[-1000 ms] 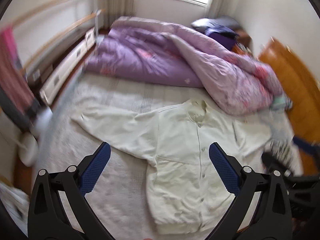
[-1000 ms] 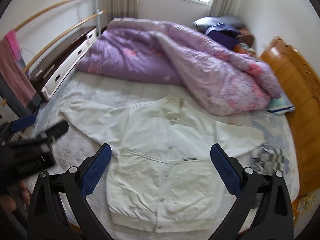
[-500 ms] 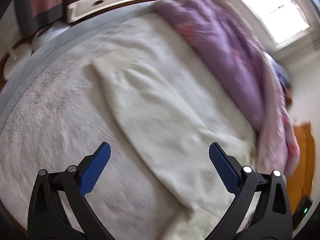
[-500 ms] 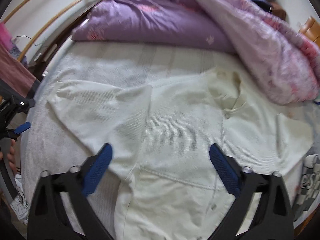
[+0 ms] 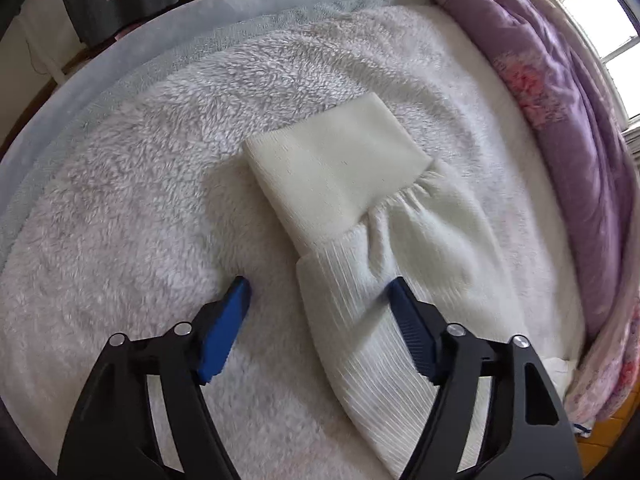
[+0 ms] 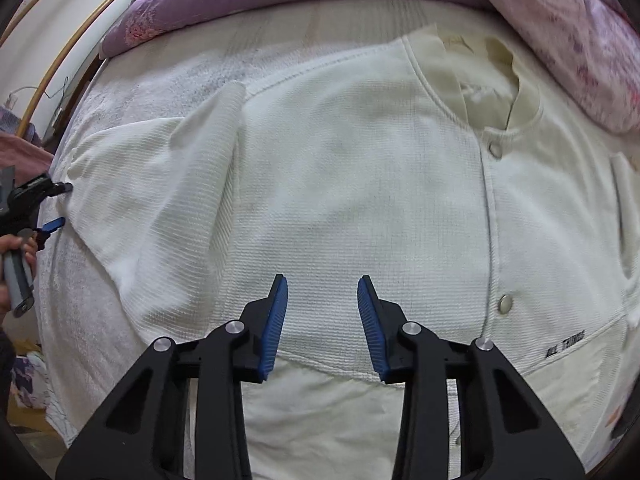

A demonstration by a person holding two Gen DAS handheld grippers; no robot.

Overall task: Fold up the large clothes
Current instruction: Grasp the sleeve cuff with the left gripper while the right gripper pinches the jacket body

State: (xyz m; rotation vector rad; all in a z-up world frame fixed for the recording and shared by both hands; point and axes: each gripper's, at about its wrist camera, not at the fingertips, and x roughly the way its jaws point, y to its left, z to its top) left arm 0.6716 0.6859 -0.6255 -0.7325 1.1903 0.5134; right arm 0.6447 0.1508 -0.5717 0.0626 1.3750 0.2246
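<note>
The big white jacket point(image 6: 360, 184) is lying flat and spread out on the bed point(image 5: 132, 200), front side up. No fold is showing yet, so almost all the folding is waiting. The left gripper point(image 5: 318, 292) is sitting over the sleeve point(image 5: 384, 264) near its cuff point(image 5: 336, 168), jaws wide apart and empty. The right gripper point(image 6: 322, 312) is hanging over the jacket's middle, jaws partly apart, grabbing nothing.

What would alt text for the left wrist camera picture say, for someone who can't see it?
A cream sleeve with a ribbed cuff lies flat on a fluffy white blanket, seen from just above. The left gripper is open, its blue-padded fingers on either side of the sleeve. A purple quilt lies bunched at right.
</note>
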